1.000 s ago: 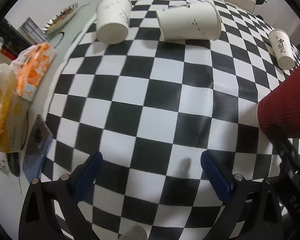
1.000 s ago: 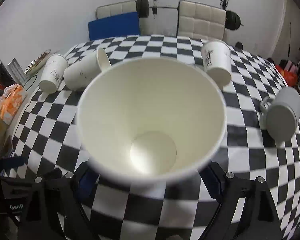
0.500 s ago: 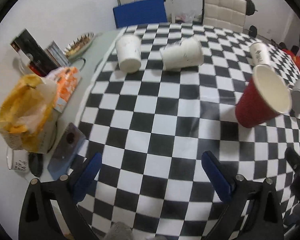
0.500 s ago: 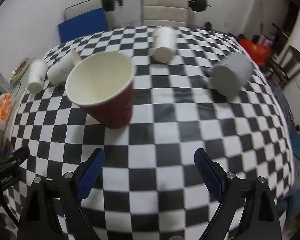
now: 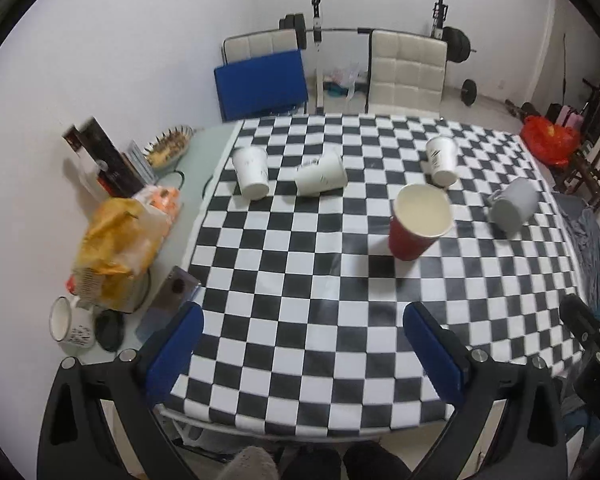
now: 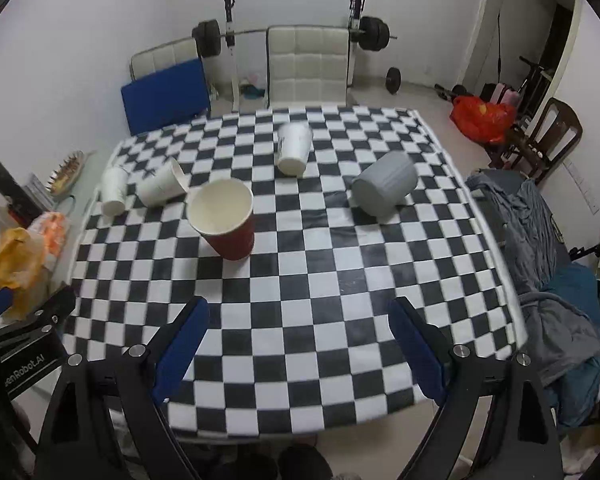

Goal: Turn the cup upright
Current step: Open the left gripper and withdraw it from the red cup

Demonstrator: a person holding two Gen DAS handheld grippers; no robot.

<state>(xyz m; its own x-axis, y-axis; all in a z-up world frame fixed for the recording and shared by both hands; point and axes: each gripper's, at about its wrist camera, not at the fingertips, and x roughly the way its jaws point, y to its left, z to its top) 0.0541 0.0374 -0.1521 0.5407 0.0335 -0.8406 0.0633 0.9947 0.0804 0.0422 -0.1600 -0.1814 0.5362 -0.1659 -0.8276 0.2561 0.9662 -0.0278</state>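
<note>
A red paper cup (image 5: 416,226) with a white inside stands upright, mouth up, on the checkered tablecloth (image 5: 300,300); it also shows in the right wrist view (image 6: 226,220). My left gripper (image 5: 302,344) is open and empty, held well back above the table's near edge. My right gripper (image 6: 298,340) is open and empty, also back from the cup. Three white paper cups (image 5: 252,172) (image 5: 320,178) (image 5: 442,160) lie on their sides further back. A grey mug (image 6: 384,188) lies on its side at the right.
On the left table edge sit a yellow bag (image 5: 112,248), an orange packet (image 5: 160,200), a phone (image 5: 168,300), a white mug (image 5: 70,322) and books (image 5: 104,160). Chairs (image 6: 306,66) and a barbell rack stand behind. Clothes (image 6: 548,280) lie at the right.
My right gripper let go of the red cup, which now stands upright on the table. Both grippers pulled back and up, away from the table.
</note>
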